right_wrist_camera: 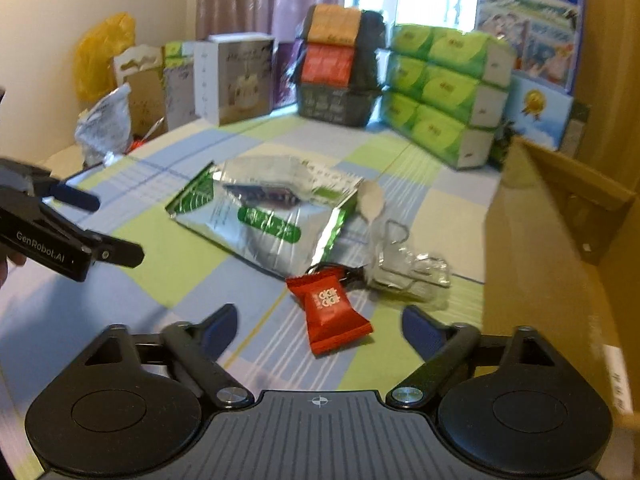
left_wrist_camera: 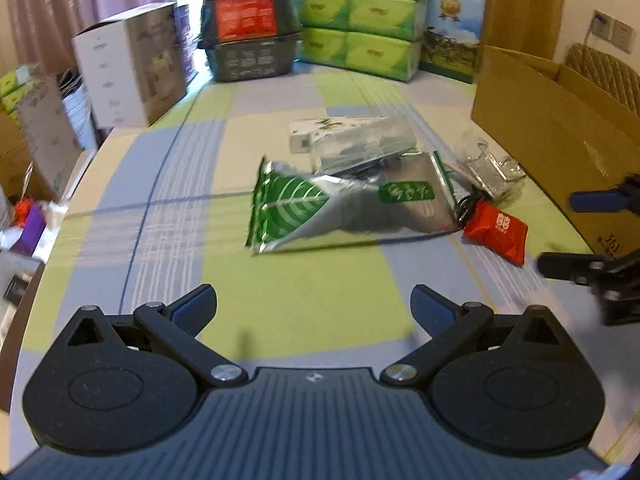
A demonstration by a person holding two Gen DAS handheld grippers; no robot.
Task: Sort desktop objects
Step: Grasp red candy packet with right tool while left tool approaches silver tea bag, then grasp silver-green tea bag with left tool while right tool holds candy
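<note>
Sorting is judged barely begun: both the left gripper (left_wrist_camera: 314,306) and right gripper (right_wrist_camera: 318,326) are spread and empty. Ahead of the fingers, red sachet (right_wrist_camera: 330,306), foil pouch (left_wrist_camera: 340,208) and clear packet (right_wrist_camera: 408,268) remain unsorted beside the cardboard box (left_wrist_camera: 552,132).

Black tongs (right_wrist_camera: 316,326), blue finger pads (right_wrist_camera: 420,330), silver pivot screws, white "GenRobot.AI" lettering.

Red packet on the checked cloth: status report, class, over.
Left gripper and right gripper open, empty. Red packet lies just ahead of right gripper, untouched. Clear wrapper beside it.
</note>
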